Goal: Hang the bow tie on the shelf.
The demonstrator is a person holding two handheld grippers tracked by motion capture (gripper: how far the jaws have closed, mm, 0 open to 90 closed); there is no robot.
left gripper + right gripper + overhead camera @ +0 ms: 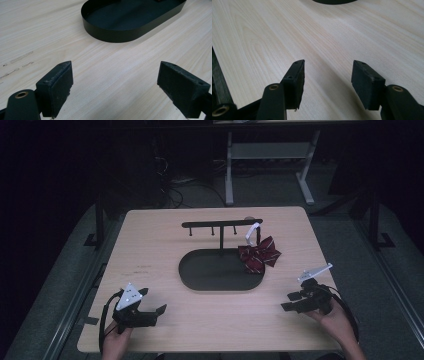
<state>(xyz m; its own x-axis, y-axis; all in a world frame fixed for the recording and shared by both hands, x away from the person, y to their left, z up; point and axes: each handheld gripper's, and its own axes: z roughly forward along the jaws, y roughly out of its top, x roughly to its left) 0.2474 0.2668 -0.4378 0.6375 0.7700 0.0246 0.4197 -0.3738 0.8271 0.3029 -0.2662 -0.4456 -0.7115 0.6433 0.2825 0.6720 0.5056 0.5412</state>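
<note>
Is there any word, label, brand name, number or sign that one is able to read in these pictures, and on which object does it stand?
None: no readable text in any view.
The grey marks on the table left of the black tray are scuffs, not letters.
The plaid bow on the stand bears a pattern only.
The plates on the left gripper and the right gripper carry dots, no writing.

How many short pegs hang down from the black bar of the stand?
3 show clearly: one near the bar's left end, one left of the post, one right of the post. The bow tie's white strap covers the right end, so a fourth may be hidden.
</note>
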